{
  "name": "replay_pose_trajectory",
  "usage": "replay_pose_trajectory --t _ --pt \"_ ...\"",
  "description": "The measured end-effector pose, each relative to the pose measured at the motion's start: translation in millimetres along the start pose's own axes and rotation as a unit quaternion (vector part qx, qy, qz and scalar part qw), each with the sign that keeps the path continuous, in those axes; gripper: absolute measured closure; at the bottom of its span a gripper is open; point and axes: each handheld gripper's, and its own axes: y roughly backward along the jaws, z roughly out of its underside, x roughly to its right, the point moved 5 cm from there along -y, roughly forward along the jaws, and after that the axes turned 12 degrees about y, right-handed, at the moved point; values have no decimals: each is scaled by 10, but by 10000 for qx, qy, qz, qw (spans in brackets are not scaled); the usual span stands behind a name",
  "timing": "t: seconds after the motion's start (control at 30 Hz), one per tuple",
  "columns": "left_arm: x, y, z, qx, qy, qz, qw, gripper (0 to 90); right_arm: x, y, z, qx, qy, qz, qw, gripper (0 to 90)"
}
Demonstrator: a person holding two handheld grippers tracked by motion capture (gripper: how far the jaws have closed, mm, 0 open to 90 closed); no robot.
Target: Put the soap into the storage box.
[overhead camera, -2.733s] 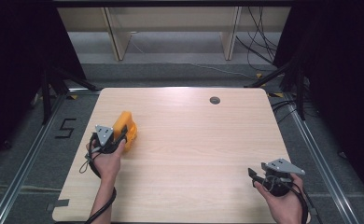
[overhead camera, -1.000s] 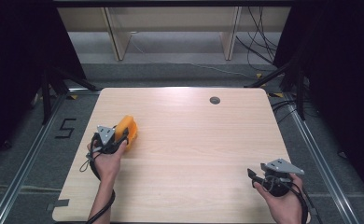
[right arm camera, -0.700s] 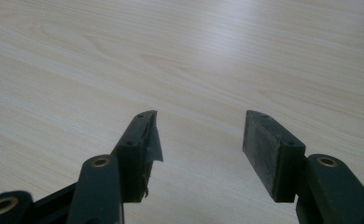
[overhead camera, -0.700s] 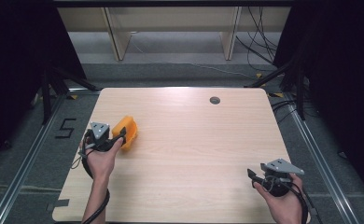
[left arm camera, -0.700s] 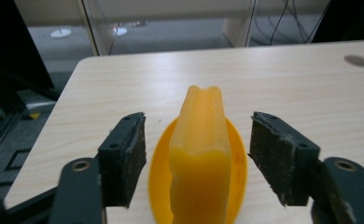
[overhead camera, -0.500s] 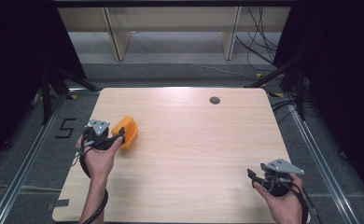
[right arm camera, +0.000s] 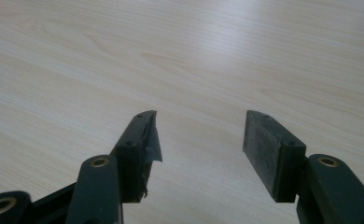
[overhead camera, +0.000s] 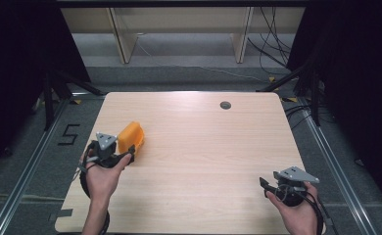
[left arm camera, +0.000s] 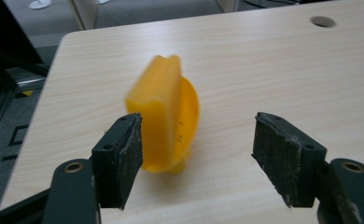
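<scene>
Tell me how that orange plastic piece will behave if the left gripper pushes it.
The orange piece looks like rigid moulded plastic, so probably stiff and light. It stands tall on a narrow curved base, so a nudge may tip or rock it. Its smooth faces could slip between the left gripper pads.

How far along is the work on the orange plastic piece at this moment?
Done: the orange piece lies on the table near its left edge, free of any grip. In hand: the left gripper sits open just behind it, one jaw beside the piece, nothing clamped. The right gripper is open over bare wood, idle. Left: judging by that, any grasp or placement of the piece.
</scene>
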Motion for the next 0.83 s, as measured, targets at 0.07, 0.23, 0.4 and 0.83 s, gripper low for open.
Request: replay_pose_trajectory --t 0.07,0.23,0.4,0.83 --pt "50 24 155 -23 -43 200 9998 326 -2 0 -2 3 -3 0 10000 449" --pt "153 48 475 -19 -159 570 9982 338 -6 -1 -7 10 9 -7 10000 449" --pt "259 71 649 -6 -321 910 9953 338 -18 16 -7 -23 1 17 10000 449" --pt "159 10 895 5 89 777 9969 351 -10 4 -5 -11 39 -45 10000 449"
